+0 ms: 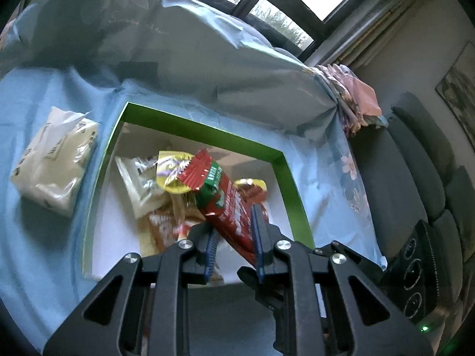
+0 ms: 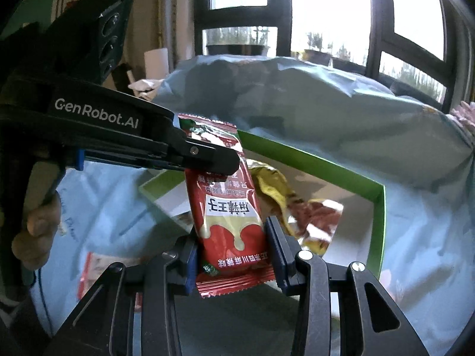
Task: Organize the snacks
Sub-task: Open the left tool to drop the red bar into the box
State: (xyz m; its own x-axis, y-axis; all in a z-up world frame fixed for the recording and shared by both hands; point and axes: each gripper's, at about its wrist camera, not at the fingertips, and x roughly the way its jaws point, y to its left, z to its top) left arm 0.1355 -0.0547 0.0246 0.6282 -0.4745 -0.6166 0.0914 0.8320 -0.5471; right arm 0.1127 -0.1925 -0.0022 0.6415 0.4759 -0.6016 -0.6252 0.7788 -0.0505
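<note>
Fingers of both grippers (image 2: 234,255) (image 2: 221,163) clamp the red snack packet (image 2: 228,207), its length running between them.

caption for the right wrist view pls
Both grippers, right and left, pinch a red snack packet above the green-rimmed box.

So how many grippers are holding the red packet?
2. The left gripper pinches the red packet at its far end, and the right gripper clamps its near end.
</note>
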